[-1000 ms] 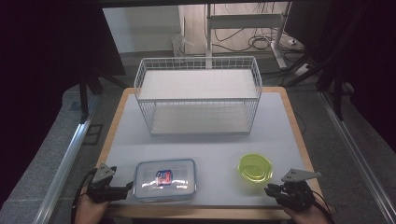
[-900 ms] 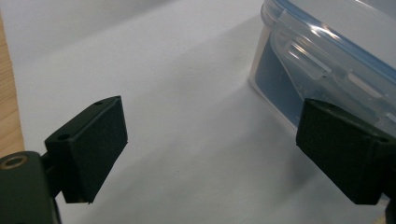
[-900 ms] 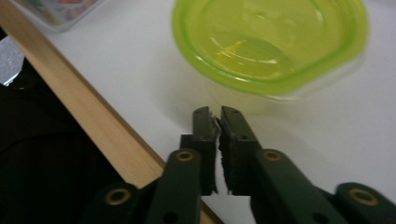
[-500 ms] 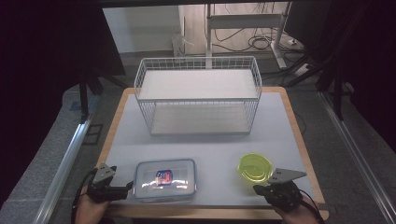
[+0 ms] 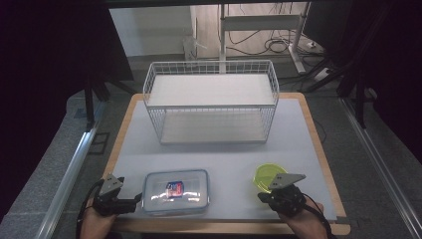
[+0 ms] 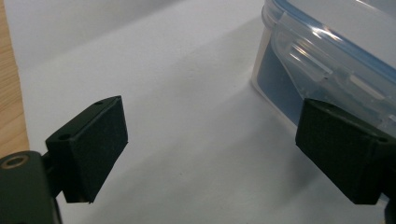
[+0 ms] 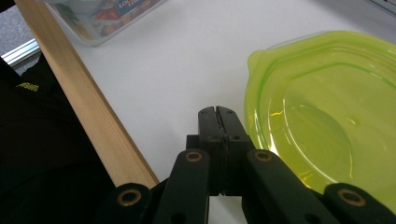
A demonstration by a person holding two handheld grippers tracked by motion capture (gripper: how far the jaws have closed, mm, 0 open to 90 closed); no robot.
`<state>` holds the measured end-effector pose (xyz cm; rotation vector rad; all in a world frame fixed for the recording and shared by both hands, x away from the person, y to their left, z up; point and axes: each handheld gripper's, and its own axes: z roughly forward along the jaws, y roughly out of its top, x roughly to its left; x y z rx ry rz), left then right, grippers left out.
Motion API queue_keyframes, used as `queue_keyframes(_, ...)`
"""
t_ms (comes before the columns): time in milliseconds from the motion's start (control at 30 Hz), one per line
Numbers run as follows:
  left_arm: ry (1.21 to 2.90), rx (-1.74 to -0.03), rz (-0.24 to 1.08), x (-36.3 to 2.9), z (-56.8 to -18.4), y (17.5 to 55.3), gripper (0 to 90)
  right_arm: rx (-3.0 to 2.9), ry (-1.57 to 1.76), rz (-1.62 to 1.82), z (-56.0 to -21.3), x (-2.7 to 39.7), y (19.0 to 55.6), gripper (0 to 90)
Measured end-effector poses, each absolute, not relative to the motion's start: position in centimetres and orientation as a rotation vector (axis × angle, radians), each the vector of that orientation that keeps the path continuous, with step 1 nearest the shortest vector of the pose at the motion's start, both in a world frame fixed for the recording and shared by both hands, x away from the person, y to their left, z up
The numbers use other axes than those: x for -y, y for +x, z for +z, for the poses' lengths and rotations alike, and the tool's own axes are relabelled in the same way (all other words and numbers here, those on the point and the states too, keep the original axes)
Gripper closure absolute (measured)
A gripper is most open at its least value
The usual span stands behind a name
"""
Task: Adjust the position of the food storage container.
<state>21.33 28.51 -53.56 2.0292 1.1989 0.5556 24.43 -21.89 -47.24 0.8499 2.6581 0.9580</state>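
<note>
Your high view is dim at its borders: black from 7 round to 11 o'clock and again at 1 to 4, while the table [image 5: 219, 149] sits evenly lit from above. Glare streaks the lid of the clear box [image 5: 175, 191]. The wire basket [image 5: 211, 99] throws only a faint shadow. In your left gripper view the near pads are soft, and a broad soft shadow falls toward 6 o'clock. In your right gripper view the green lid [image 7: 327, 121] glows with small highlights; 8 o'clock is black
</note>
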Motion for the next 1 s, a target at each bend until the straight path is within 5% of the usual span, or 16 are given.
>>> queue_keyframes(1000, 2.030, -1.202, 0.551, -28.5, -53.6, 21.4, 8.9, -2.665, 0.884, 0.955, -47.2, 21.9, 25.5, 89.7)
